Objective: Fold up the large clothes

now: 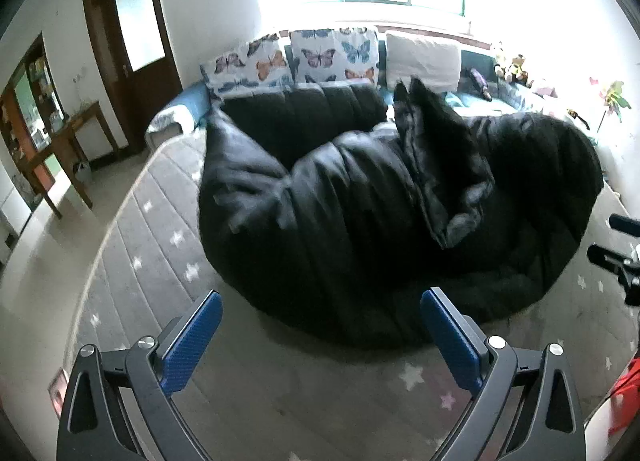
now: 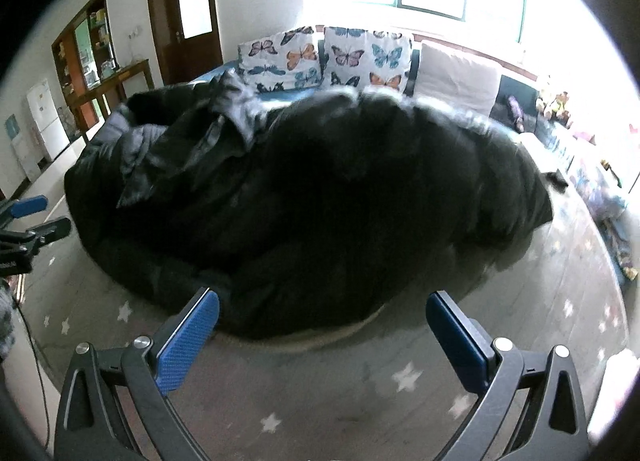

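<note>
One black puffer coat (image 1: 380, 213) lay bunched on the star-print mat (image 1: 132, 245), both grippers empty.
Left wrist: left gripper (image 1: 320, 337) jaws apart, short of the hem; looked bulky, soft, slick. Right wrist: right gripper (image 2: 322, 335) jaws apart beside the coat; best grab a hem edge.

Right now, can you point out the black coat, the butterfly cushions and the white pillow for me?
Coat (image 1: 360, 221): left wrist view, on its puffy middle.
Butterfly cushions (image 1: 332, 53): left wrist view, on the right cushion's front.
White pillow (image 2: 456, 77): right wrist view, on its front face.
</note>
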{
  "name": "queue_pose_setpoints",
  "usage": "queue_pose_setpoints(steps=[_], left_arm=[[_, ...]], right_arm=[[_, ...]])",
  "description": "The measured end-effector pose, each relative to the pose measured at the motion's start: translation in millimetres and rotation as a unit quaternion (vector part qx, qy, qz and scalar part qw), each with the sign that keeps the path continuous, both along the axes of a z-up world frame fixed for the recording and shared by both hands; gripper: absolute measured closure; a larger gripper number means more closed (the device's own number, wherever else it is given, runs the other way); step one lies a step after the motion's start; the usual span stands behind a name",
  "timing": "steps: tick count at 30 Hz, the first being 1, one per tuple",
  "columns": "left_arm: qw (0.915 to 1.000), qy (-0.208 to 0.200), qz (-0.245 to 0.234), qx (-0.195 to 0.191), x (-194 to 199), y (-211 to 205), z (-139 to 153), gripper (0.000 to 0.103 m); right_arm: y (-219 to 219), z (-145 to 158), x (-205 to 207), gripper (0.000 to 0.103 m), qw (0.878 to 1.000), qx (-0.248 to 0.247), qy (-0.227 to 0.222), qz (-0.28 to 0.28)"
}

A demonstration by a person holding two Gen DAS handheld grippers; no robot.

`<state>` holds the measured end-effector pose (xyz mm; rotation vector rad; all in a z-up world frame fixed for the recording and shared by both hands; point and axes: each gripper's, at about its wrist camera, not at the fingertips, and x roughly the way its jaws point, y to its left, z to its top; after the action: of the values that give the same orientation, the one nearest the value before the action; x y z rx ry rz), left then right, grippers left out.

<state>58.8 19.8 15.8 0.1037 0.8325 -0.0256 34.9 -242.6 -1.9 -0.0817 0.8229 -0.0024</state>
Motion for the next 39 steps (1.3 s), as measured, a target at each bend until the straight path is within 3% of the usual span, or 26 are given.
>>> queue_pose_setpoints(steps=[5, 10, 15, 19, 20, 22, 24, 26, 27, 31, 39], left_arm=[[0.9998, -0.013, -0.015, 0.006, 24.0, 13.1, 18.0, 0.000], [0.9983, 0.007, -0.057, -0.013, 57.2, 18.3, 22.2, 0.000], [0.9929, 0.040, -0.104, -0.043, 87.2, 16.0, 11.3, 0.000], [0.9865, 0.068, -0.133, -0.068, 110.6, 14.7, -3.2, 0.000], [0.9858, 0.070, -0.137, -0.068, 115.2, 12.9, -6.5, 0.004], [0.9841, 0.069, -0.150, -0.065, 117.3, 9.7, -9.4, 0.018], [0.9841, 0.065, -0.156, -0.056, 115.7, 7.4, -10.1, 0.026], [0.9838, 0.053, -0.165, -0.045, 109.6, 3.9, -7.2, 0.043], [0.9839, 0.052, -0.166, -0.042, 107.1, 2.8, -6.3, 0.046], [0.9817, 0.037, -0.181, -0.048, 83.3, 2.9, 3.4, 0.064], [0.9767, 0.023, -0.209, -0.041, 10.5, 6.9, 14.7, 0.067]], right_arm=[[-4.0, 22.2, 20.7, 0.000, 0.998, -0.053, -0.031, 0.012], [2.2, 37.1, 54.7, 0.000, 0.993, -0.100, -0.043, 0.052], [14.1, 29.2, 88.3, 0.000, 0.984, -0.142, -0.033, 0.101], [18.6, 2.8, 112.9, 0.000, 0.979, -0.171, -0.001, 0.111], [19.3, -0.5, 115.6, 0.000, 0.978, -0.180, 0.000, 0.109], [18.6, -2.1, 117.3, 0.012, 0.978, -0.177, 0.005, 0.108], [15.4, 0.6, 113.6, 0.032, 0.981, -0.170, 0.007, 0.097], [11.4, 6.7, 105.4, 0.045, 0.983, -0.161, 0.005, 0.092], [8.2, 9.5, 100.8, 0.050, 0.984, -0.155, 0.003, 0.090], [-3.5, 29.2, 73.5, 0.057, 0.988, -0.123, -0.010, 0.089], [-26.3, 50.9, 6.1, 0.057, 0.992, -0.081, -0.026, 0.090]])
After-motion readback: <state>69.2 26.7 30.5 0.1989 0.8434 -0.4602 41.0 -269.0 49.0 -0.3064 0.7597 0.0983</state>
